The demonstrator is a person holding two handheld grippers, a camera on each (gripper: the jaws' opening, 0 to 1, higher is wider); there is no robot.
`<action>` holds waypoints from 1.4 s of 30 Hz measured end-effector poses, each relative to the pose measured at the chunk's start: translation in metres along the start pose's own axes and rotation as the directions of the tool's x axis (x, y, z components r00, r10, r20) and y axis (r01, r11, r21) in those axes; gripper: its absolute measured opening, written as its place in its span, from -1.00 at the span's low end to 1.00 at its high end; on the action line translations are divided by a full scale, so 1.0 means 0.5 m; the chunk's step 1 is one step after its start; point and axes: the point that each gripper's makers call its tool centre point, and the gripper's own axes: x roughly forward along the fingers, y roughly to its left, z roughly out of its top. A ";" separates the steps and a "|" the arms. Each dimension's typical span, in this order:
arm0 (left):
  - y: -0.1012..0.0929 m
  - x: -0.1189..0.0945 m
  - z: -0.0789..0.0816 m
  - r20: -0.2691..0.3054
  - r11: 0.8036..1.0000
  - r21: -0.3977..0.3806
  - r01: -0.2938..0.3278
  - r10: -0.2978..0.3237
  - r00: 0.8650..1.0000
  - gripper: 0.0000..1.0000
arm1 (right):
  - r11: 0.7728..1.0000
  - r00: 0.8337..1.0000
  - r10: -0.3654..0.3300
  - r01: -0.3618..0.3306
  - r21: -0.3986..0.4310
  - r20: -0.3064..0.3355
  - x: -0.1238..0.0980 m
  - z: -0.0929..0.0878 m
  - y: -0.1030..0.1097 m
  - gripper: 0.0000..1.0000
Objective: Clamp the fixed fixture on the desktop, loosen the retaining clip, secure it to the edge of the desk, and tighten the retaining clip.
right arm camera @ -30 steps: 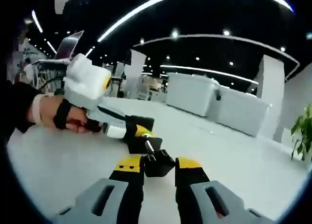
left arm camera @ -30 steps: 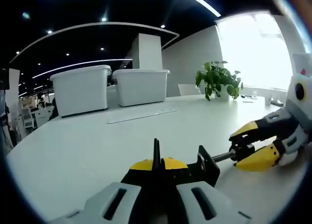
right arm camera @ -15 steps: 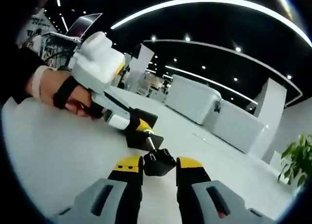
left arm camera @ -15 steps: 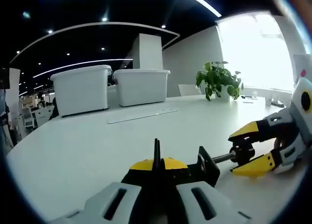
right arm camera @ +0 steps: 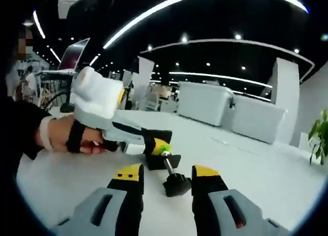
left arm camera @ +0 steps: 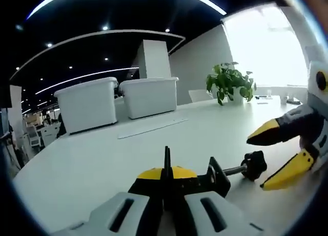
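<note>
Our right tongs (right arm camera: 167, 175) are released now: half a second ago their yellow-tipped jaws pinched the black knob (right arm camera: 177, 185) on the clamp's screw, and now they stand apart on either side of it, touching nothing, which the left gripper view confirms, where the right tongs (left arm camera: 279, 156) gape wide just beside the knob (left arm camera: 254, 164). Our left tongs (left arm camera: 165, 180) remain clenched on the black clamp (left arm camera: 218, 177), holding it low over the white counter (left arm camera: 102, 159). We judge this a pause between turns while loosening the clip, the right tongs letting go to take a fresh bite; the clamp is not yet at the counter's edge. How far the screw (right arm camera: 168, 165) has backed out we cannot tell, since the clamp's mouth is hidden behind the left tongs, and the counter's edge is hard to place in either view. Two white bins (left arm camera: 118, 95) and a plant (left arm camera: 229, 82) stand well back.
</note>
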 end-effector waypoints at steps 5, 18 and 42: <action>-0.001 -0.001 0.007 0.009 1.000 -0.002 -0.002 0.002 1.000 -0.94 | 0.988 1.000 -0.007 0.004 0.153 0.016 -0.001 0.017 -0.027 -0.37; -0.010 -0.016 0.014 0.020 1.000 -0.017 -0.003 0.003 1.000 -0.94 | 0.922 0.987 -0.134 0.089 -0.377 -0.094 0.028 0.021 -0.004 -0.48; 0.004 -0.002 0.018 0.020 0.999 -0.035 -0.001 0.002 1.000 -0.94 | 0.651 0.933 -0.308 0.064 -0.757 -0.186 0.125 -0.014 -0.017 -0.85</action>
